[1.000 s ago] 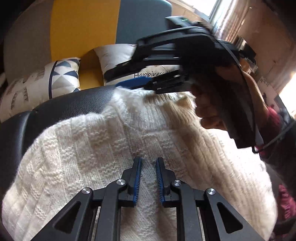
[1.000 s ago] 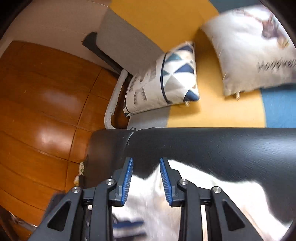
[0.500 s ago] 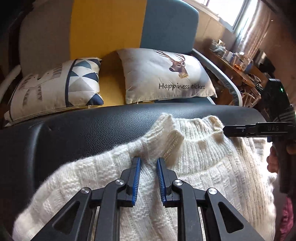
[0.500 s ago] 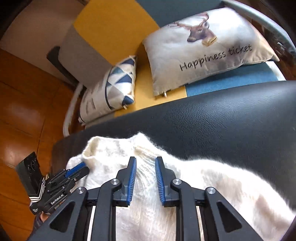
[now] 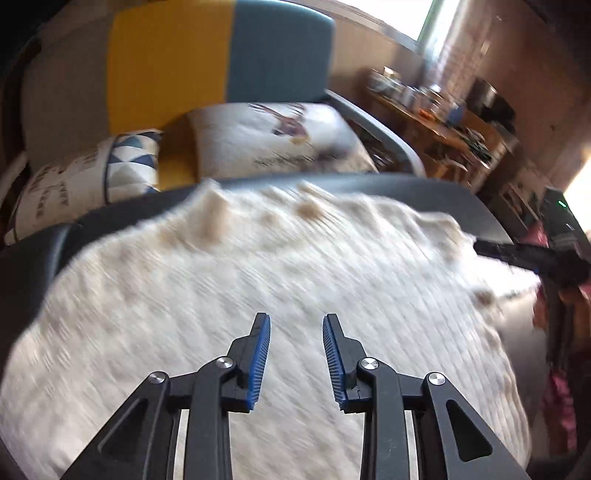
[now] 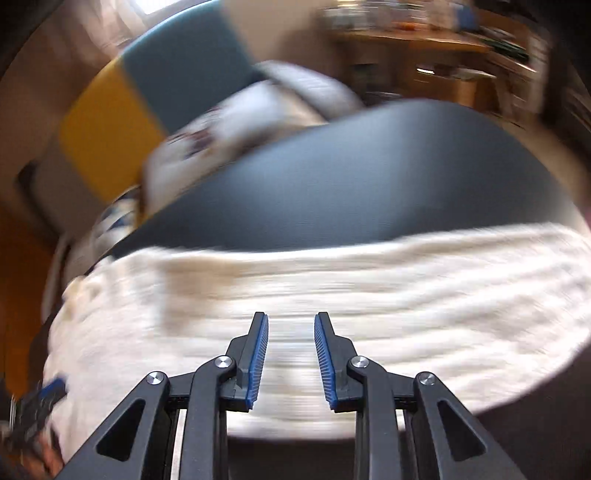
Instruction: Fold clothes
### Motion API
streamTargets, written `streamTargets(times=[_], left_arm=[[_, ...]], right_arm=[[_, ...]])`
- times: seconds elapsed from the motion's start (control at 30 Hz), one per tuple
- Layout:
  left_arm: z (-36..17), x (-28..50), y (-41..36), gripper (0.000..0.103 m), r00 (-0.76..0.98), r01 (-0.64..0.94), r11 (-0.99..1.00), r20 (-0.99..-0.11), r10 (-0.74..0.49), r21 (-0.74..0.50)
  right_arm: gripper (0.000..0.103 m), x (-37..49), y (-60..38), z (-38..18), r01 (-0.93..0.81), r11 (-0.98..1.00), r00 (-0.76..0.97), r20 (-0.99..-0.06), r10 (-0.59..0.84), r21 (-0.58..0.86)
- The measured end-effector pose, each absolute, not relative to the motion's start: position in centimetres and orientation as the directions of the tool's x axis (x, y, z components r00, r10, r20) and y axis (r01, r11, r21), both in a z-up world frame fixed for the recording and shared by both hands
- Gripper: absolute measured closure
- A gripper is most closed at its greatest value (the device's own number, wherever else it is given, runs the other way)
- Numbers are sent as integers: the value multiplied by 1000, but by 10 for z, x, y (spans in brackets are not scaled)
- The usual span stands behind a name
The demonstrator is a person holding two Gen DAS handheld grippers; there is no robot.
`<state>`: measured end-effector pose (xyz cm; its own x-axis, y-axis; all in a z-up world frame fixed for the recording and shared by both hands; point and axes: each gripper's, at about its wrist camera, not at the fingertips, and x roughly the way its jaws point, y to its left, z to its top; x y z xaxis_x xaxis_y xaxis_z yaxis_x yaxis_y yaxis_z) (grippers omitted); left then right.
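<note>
sweater (image 5: 280, 280): flat on black desk (image 6: 369, 177)
left gripper (image 5: 296, 354): released, jaws just widened, empty
right gripper (image 6: 291, 354): released, empty
tip: I'd pinch an edge before folding

heavy motion blur, bright window (image 5: 424, 18) glare

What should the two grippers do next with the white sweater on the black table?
Probably lower the left gripper onto the near edge of the sweater and pinch it. Its jaws have just been opening with nothing between them, the right gripper is empty too, and the sweater lies spread on the table.
</note>
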<state>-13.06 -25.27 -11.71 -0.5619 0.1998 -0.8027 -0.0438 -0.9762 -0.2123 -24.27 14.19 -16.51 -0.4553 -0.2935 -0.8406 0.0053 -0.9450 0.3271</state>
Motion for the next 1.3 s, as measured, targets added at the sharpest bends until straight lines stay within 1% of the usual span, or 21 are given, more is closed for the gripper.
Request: streamTargets(times=[0.13,0.2,0.23,0.27,0.33,0.4,0.5,0.57,0.6,0.63,0.67,0.7,0.73,0.8,0.83,0.97,1.07,1.17,1.3], left_arm=[[-122,-132,-224,73,-526,-72,-971,-818,231,-228],[-118,-143,-208,73,-518,-93,-964,-815,262,-250],[-116,-153,-199,73,-516,-97,-964,-816,261,-247],[-113,-162,-189,73,-516,-102,-964,-816,261,-244],[-109,-180,-167,73,-512,-130,-965,-818,263,-229],[-110,-197,-150,73,-498,-140,-971,-833,239,-195],[-124,-212,-133,73,-459,-142,-976,-862,213,-166],[-130,-216,-127,73,-445,-142,-974,-868,221,-175],[-130,-217,-124,73,-445,-148,-973,-866,226,-178],[-128,-219,-121,73,-447,-157,-972,-864,230,-177],[-127,-221,-117,73,-450,-167,-970,-862,235,-177],[-126,-223,-113,73,-451,-180,-967,-859,243,-179],[-126,-226,-109,73,-454,-193,-965,-856,247,-176],[-128,-233,-102,73,-455,-203,-966,-859,237,-159],[-129,-237,-98,73,-454,-207,-967,-861,230,-149],[-149,-239,-96,73,-438,-180,-971,-871,225,-160],[-151,-232,-94,73,-459,-178,-974,-864,208,-140],[-153,-231,-96,71,-458,-162,-975,-864,209,-150],[-156,-229,-97,70,-461,-148,-975,-860,218,-168]], right_arm=[[78,-242,176,-171,-85,-939,-476,-842,-255,333],[81,-243,175,-174,-47,-949,-479,-841,-252,311],[85,-244,171,-174,-28,-965,-477,-852,-218,262],[87,-245,169,-173,-18,-975,-482,-856,-185,221],[87,-248,175,-175,-18,-975,-486,-854,-184,221],[84,-250,178,-173,1,-968,-480,-849,-221,251],[84,-243,191,-162,12,-952,-489,-828,-273,306],[82,-234,221,-153,-57,-929,-513,-809,-287,366],[82,-227,243,-151,-115,-903,-532,-793,-297,415],[82,-218,268,-151,-166,-853,-562,-758,-330,495],[77,-207,297,-153,-215,-781,-595,-713,-372,587],[75,-194,326,-158,-271,-702,-624,-676,-393,658],[75,-180,353,-163,-327,-638,-657,-653,-377,697],[74,-157,392,-172,-415,-562,-697,-647,-310,716],[72,-148,409,-179,-459,-516,-708,-649,-280,723],[71,-138,439,-203,-531,-378,-727,-637,-256,758],[71,-151,439,-209,-508,-346,-753,-602,-265,789],[72,-166,438,-211,-488,-330,-772,-576,-267,808],[73,-181,445,-209,-472,-365,-771,-577,-271,803]])
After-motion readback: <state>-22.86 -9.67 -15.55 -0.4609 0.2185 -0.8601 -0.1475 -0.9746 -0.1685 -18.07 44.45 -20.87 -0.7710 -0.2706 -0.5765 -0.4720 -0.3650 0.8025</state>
